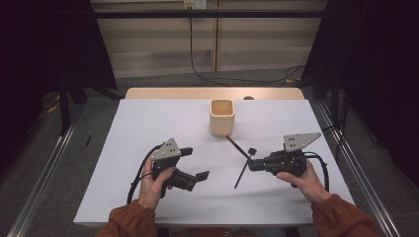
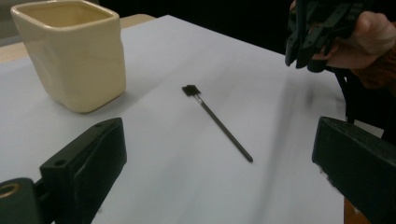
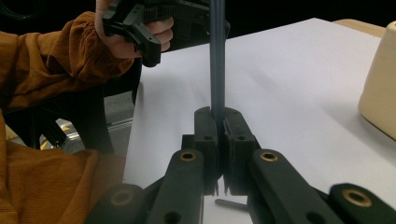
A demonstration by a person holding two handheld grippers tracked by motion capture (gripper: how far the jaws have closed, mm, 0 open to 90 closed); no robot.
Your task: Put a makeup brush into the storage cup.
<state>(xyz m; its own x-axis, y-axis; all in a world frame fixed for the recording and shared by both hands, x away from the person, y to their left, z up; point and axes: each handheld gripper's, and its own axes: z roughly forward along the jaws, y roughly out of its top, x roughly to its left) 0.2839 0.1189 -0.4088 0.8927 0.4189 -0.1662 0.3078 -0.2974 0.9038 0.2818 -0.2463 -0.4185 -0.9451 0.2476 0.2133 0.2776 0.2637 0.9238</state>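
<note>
Nearest the camera in the high view, two rust-orange sleeves (image 1: 341, 217) come in from the bottom edge, each hand wrapped around a black tool. The left tool (image 1: 196, 164) hovers over the near left part of the worktop (image 1: 148, 123) with its jaws spread wide and nothing between them; in the left gripper view the two black jaws stand far apart at the lower corners. The right tool (image 1: 251, 164) is closed tight on a thin dark stick (image 1: 236, 144), which runs from the jaws up and away toward the cup; in the right gripper view the stick rises straight out of the pinched jaws.

Just beside that tool, a second slim black stick with a small square head (image 1: 244, 169) lies flat on the white surface, between the two hands and apart from the left tool.

The worktop is a plain, matte white sheet, smooth and bare apart from these things. Farther back, a cream square cup (image 1: 221, 116) stands upright near the middle of the far half, its mouth open and facing upward. Beyond the sheet, a strip of pale wood (image 1: 212, 93) shows at the far edge.

Around it, grey floor (image 1: 94, 143), metal rails along both sides, dark curtains left and right, and a black cable (image 1: 207, 76) trailing down a light wall.
</note>
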